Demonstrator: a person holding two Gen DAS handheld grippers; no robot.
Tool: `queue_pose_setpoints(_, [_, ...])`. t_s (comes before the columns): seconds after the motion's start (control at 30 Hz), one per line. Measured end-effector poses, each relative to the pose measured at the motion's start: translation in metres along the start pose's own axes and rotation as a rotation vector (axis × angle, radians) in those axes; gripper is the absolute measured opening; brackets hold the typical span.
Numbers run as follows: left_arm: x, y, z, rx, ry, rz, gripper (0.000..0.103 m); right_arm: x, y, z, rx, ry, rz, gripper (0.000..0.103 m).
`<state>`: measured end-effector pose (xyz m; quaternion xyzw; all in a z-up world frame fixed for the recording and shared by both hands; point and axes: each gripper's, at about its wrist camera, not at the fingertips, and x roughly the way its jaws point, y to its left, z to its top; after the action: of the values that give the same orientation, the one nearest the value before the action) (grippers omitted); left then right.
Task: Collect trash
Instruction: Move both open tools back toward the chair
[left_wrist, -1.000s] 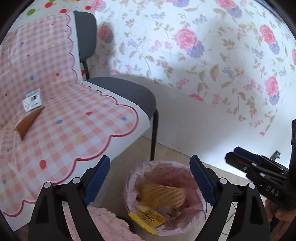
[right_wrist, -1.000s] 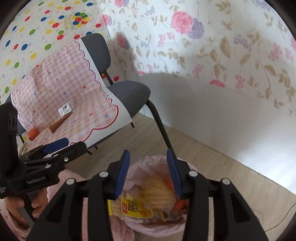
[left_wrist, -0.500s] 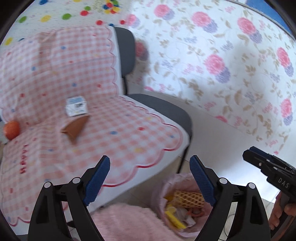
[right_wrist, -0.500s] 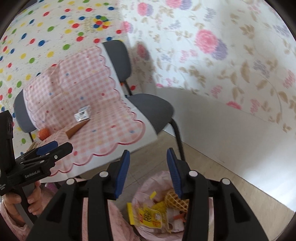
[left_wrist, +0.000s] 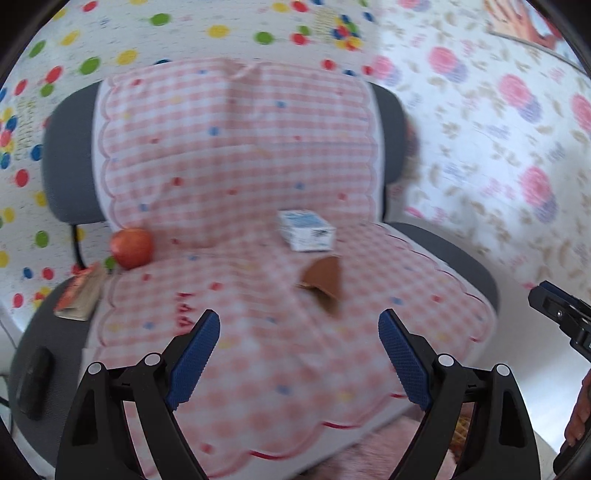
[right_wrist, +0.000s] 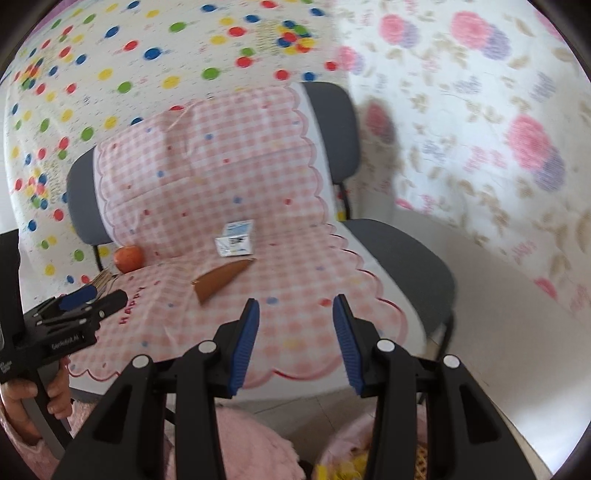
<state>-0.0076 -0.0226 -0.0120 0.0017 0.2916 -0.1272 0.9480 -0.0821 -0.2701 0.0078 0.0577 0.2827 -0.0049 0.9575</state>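
- Both views have swung up off the trash bin (right_wrist: 354, 458) to the chair's checked cloth (left_wrist: 258, 332).
- Left gripper (left_wrist: 299, 365): wide open, empty. Right gripper (right_wrist: 295, 343): approx half open, empty.
- Brown wrapper (left_wrist: 323, 284) & small white box (left_wrist: 306, 230) lie mid-seat, ahead of both; wrapper's long axis runs diagonal, nearer left gripper.

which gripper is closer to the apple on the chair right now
Left. The left gripper hovers just in front of the apple; the right gripper hangs over the cloth's front edge, farther off.
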Motion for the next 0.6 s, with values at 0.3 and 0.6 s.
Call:
queue_pose_setpoints(0.3, [0.027, 0.029, 0.014, -0.025, 0.036, 0.074, 0.089, 0.053, 0.027, 0.021, -0.039, 0.023, 0.062, 0.041])
queue_pose_setpoints(0.6, [0.084, -0.01, 0.01, 0.045, 0.139, -0.018, 0.089, 0.083, 0.018, 0.026, -0.022, 0.025, 0.059, 0.041])
